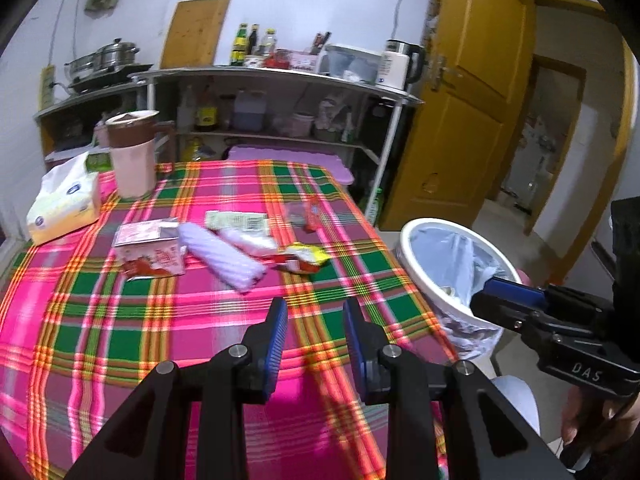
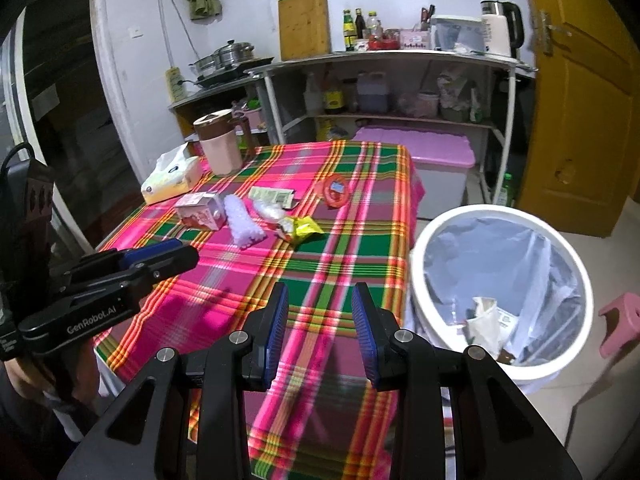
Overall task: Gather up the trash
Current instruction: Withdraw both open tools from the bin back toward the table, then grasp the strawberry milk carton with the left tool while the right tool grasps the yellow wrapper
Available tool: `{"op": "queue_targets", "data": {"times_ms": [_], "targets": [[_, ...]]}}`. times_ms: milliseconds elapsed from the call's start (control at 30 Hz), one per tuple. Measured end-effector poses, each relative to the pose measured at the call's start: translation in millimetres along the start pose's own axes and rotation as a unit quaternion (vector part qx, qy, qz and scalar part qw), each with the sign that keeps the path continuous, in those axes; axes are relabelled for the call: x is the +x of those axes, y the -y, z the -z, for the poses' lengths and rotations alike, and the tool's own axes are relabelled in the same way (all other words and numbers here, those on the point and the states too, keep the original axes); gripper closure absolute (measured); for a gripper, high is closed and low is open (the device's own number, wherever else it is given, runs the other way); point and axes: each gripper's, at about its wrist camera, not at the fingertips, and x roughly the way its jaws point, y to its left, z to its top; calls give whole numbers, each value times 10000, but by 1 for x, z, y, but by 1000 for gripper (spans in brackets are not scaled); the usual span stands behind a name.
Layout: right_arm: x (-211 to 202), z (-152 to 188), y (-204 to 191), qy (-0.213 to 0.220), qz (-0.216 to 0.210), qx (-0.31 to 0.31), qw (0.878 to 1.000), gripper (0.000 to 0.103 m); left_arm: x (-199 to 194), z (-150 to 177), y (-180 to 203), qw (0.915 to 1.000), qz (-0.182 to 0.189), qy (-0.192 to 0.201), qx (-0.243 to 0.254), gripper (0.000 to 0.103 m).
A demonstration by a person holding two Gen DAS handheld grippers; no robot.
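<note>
Litter on the plaid tabletop (image 2: 344,256), bin (image 2: 500,216) at its right edge.
My left tongs (image 1: 315,316) and right tongs (image 2: 320,300) hover spread and empty, short of the milk carton (image 2: 200,210), purple wrapper (image 2: 244,220) and yellow packet (image 2: 302,229).

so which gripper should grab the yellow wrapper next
Probably the right gripper: empty, jaws open, and it sits between the yellow wrapper and the bin. The left gripper is farther from the bin.

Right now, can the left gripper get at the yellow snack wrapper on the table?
Probably yes. The left gripper is open and empty above bare plaid cloth, and the yellow snack wrapper lies ahead of it with nothing between. The lilac packet sits just left of that path.
</note>
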Motion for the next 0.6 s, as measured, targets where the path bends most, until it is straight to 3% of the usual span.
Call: {"op": "queue_targets", "data": {"times_ms": [133,233,400,600], "targets": [[10,-5,-5,-48,-88,-72,9999,68,-1,0,-19,9997,-199,10,-124,70],[18,-10,-9,-88,-146,-135,9998,59,-1,-3,-32,9992,-319,51,-227,62],[31,-16,-14,-151,-213,-231,9994,59,2,-7,-53,9979,-526,67,-363,61],[46,-26,-17,-193,-279,-297,9990,59,9,-12,-77,9961,-697,83,-534,50]]}}
